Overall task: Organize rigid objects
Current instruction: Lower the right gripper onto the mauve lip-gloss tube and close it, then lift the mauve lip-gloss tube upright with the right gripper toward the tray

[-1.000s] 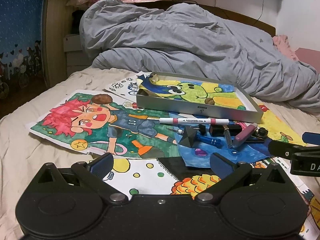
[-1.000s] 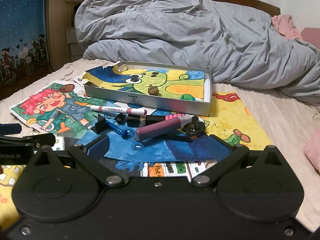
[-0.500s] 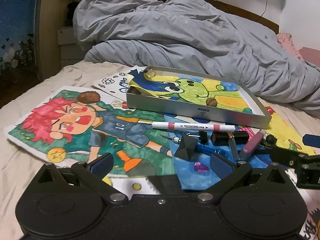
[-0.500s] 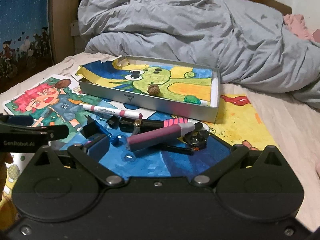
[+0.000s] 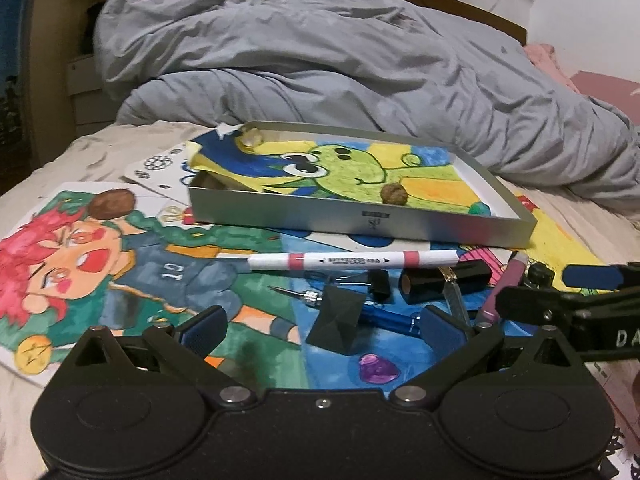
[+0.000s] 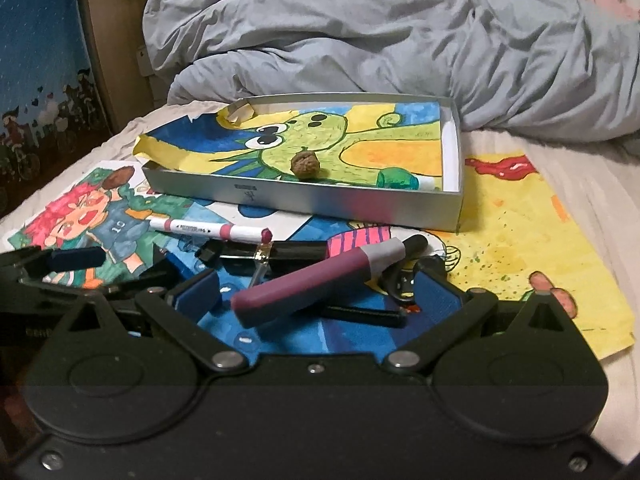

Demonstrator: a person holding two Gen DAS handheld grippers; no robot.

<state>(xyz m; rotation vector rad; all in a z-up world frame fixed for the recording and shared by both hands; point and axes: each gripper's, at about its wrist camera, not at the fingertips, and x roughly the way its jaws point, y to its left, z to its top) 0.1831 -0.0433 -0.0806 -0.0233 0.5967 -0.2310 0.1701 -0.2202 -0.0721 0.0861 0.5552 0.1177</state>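
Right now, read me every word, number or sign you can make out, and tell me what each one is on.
"10": on the blue shirt of the red-haired figure in the drawing.
"DA", cut off by the frame edge: on the right gripper as the left wrist view shows it.
Marker: a line of print on its barrel, too small to read.
Tray: a small mark on its front wall, blurred.

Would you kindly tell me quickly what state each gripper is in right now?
Left gripper: open, holding nothing.
Right gripper: open, its blue pads either side of the maroon pen-shaped case, not gripping it.
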